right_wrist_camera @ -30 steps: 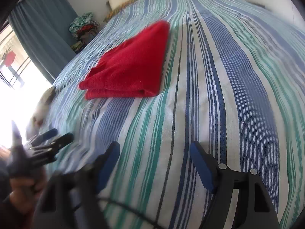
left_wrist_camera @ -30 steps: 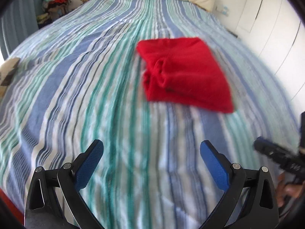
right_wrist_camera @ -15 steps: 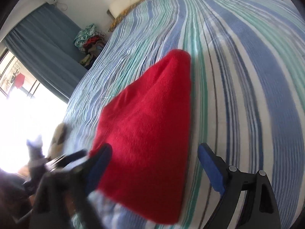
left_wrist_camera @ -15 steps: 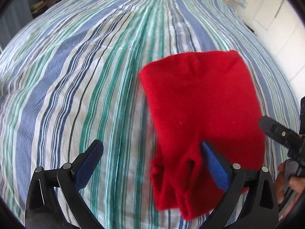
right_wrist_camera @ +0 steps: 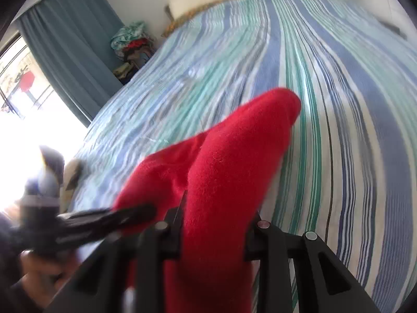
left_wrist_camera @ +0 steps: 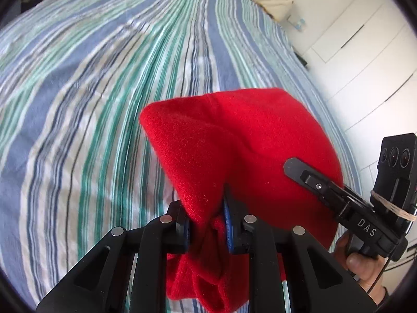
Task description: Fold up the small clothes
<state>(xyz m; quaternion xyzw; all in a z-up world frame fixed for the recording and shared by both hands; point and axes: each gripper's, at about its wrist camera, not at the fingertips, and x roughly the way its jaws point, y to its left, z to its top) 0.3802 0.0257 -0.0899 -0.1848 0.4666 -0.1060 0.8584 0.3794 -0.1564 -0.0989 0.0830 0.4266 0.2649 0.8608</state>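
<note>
Red cloth (left_wrist_camera: 242,151) pinched tight in both shut jaws, left gripper (left_wrist_camera: 208,228) and right gripper (right_wrist_camera: 212,230), near the bed's (left_wrist_camera: 78,104) right edge, likely for lifting and folding over.

Black plastic hand-held grippers with blue pads

The left hand-held gripper (left_wrist_camera: 208,224) has matte black linkage arms, round silver pins and blue ribbed pads. The right hand-held gripper (left_wrist_camera: 307,174) is black too, marked "DAS" in white, with a three-lens black box bound by a tan band, a thin black cable and bare fingers (left_wrist_camera: 362,263).
</note>
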